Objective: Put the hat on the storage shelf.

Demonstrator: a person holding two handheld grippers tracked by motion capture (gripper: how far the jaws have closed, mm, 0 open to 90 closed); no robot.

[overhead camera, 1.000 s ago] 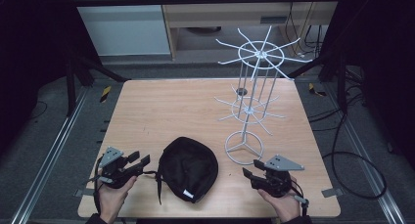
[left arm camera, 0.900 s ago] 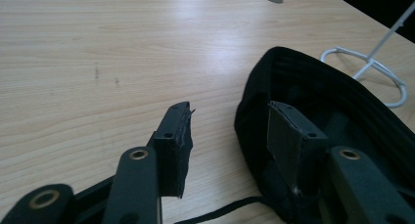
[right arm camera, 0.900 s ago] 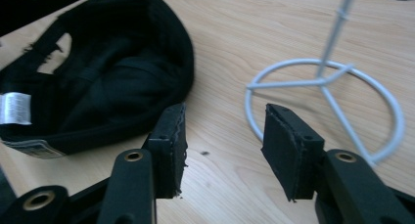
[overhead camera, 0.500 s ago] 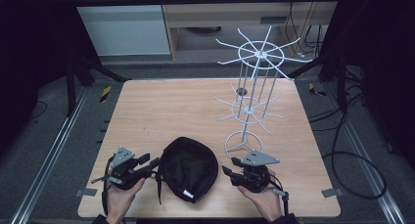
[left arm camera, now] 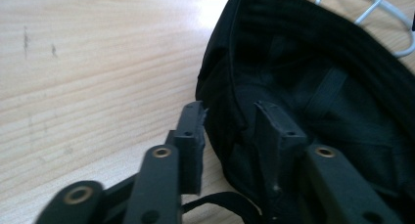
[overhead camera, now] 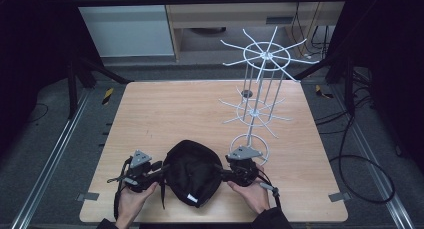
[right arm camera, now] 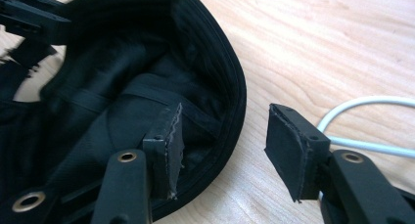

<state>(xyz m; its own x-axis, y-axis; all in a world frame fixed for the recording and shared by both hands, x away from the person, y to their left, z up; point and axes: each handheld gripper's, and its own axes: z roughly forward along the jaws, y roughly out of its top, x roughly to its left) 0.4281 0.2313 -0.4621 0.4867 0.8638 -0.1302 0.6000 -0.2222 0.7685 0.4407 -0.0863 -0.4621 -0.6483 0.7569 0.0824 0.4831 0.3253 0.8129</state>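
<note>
- Hat time, I think: a black hat lies upside down on the near part of the tabletop, between my two hands.
- My left gripper is spread apart. One jaw is outside the hat's left rim and the other is inside, so the rim sits between them. It is not pinched yet.
- My right gripper is spread apart too. One jaw is inside the hat and the other is over the bare wood, with the right rim between them.
- I guess the step is grabbing the hat by both sides. Next, both jaws need to press together on the rim, and then I can lift.
- A white wire rack with hooks stands on the right, just beside the hat. Maybe the hat goes on it, but I can't be sure.
- The tabletop is light wood. The room around it is dark, with cables on the floor at the right and a cabinet far back.
</note>
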